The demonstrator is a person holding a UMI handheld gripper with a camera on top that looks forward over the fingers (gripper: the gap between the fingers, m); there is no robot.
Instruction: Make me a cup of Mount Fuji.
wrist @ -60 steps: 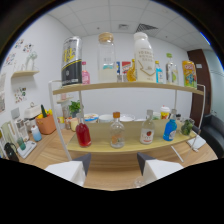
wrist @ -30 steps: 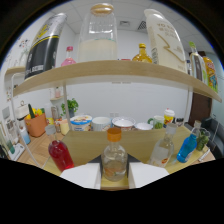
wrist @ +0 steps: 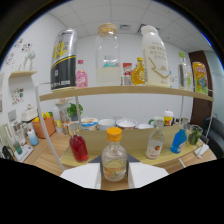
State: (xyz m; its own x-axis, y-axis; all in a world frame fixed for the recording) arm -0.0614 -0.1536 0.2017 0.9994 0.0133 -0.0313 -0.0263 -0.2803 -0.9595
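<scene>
- Orange-capped bottle (wrist: 114,159) stands low in the frame's centre on the lower shelf (wrist: 165,159), between the white fingers (wrist: 80,176), which look spread with gaps either side.
- Step in hand, likely: reaching for this ingredient.
- Next: close squarely on its body, avoiding the red bottle (wrist: 78,148) to the left.

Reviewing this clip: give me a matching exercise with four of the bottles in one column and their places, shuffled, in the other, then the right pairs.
Things:
1. orange-capped bottle
2. red bottle
3. blue bottle
4. black can

Places:
A. upper shelf, at the end above the red bottle
B. lower shelf, between the fingers of the tool, gaps at both sides
C. lower shelf, beside a dark green glass
D. lower shelf, next to the orange-capped bottle

Pairs: 1-B, 2-D, 3-C, 4-A
</scene>
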